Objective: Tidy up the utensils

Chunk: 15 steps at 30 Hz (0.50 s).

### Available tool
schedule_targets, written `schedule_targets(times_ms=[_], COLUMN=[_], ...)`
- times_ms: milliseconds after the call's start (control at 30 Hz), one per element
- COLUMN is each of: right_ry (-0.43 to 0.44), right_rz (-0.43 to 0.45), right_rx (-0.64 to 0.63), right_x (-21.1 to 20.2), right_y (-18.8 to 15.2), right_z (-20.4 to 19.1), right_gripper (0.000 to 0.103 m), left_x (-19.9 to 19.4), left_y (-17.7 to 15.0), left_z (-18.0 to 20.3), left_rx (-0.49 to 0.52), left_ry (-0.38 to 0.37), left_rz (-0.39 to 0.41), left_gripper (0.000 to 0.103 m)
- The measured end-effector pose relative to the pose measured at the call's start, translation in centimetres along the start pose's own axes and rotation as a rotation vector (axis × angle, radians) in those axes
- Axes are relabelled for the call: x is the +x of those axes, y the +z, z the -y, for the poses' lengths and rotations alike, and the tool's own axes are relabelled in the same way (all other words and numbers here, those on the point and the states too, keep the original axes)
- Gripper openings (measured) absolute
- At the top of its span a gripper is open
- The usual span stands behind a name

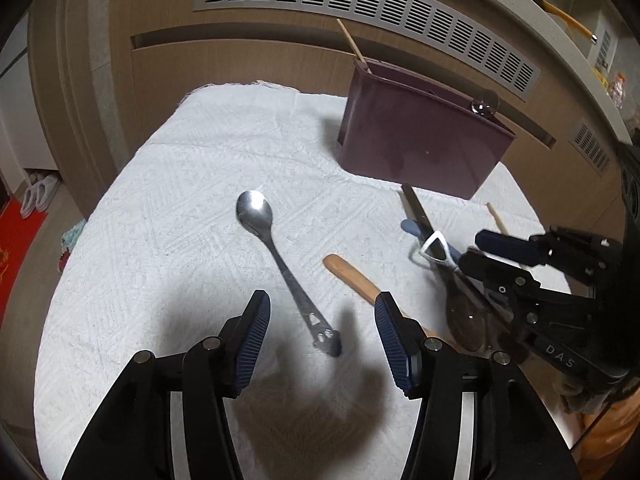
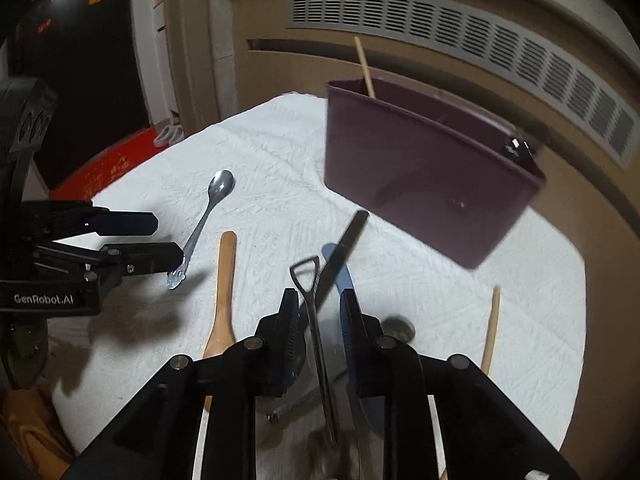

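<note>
A steel spoon [image 1: 280,264] lies on the white cloth [image 1: 180,200], and its pierced handle end sits between the fingers of my open left gripper [image 1: 322,320], untouched by the pads. My right gripper [image 2: 320,320] straddles the thin stem of a shovel-handled spoon [image 2: 308,276] with a gap on both sides, so it is open. A black flat blade [image 2: 344,248] and a blue utensil [image 2: 340,272] lie crossed under that stem. A wooden spoon [image 1: 352,276] lies between the two grippers. The purple caddy [image 1: 420,140] stands behind, with one chopstick [image 1: 350,40] in it.
A loose chopstick [image 2: 490,328] lies on the cloth to the right. A wooden cabinet with a vent grille [image 1: 360,4] rises right behind the caddy. The cloth's edge drops off at the left, above a red mat [image 1: 16,240] on the floor.
</note>
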State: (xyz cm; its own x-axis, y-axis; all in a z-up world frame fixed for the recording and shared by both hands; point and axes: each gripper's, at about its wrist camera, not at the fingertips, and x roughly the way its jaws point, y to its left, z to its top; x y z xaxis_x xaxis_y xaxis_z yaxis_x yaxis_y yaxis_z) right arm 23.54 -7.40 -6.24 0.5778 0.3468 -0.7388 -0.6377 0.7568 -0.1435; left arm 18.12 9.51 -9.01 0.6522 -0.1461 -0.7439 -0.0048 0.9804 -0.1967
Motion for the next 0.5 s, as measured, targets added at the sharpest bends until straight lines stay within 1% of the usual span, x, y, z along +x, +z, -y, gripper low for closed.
schedule_targets(times_ms=[33, 67, 100, 200, 233, 300, 367, 467, 500], right_ry=[-0.015, -0.031, -0.055, -0.105, -0.118, -0.14, -0.151, -0.129, -0.115], right_rz=[0.001, 0.003, 0.004, -0.009, -0.017, -0.038, -0.063, -0.079, -0.09], right_rx=[-0.025, -0.052, -0.095, -0.197, -0.237, -0.277, -0.286, -0.26, -0.244], right_x=[0.3, 0.5, 0.9, 1.9, 2.4, 3.2, 4.1, 5.1, 5.3], right_y=[0.2, 0.4, 0.6, 0.6, 0.5, 0.4, 0.6, 1.0, 1.2], right_z=[-0.4, -0.9, -1.6, -3.1, -3.6, -4.0, -4.0, -3.3, -3.0], right_gripper=[0.028, 0.037, 0.039, 0.039, 0.039, 0.039, 0.039, 0.039, 0.036], left_x=[0.0, 0.1, 0.2, 0.3, 0.5, 0.7, 0.8, 0.8, 0.7], left_y=[-0.1, -0.2, -0.3, -0.5, -0.6, -0.7, -0.8, -0.8, -0.8], left_z=[-0.3, -0.7, -1.0, -1.8, -2.1, -2.5, -2.9, -3.3, -3.6], left_rx=[-0.007, -0.018, -0.026, -0.041, -0.049, -0.068, -0.082, -0.096, -0.105], left_ry=[0.001, 0.002, 0.003, 0.012, 0.01, -0.005, -0.025, -0.042, -0.044], left_rz=[0.003, 0.007, 0.012, 0.033, 0.034, 0.029, 0.025, 0.025, 0.025], left_gripper=[0.056, 0.056, 0.056, 0.058, 0.058, 0.058, 0.059, 0.06, 0.061])
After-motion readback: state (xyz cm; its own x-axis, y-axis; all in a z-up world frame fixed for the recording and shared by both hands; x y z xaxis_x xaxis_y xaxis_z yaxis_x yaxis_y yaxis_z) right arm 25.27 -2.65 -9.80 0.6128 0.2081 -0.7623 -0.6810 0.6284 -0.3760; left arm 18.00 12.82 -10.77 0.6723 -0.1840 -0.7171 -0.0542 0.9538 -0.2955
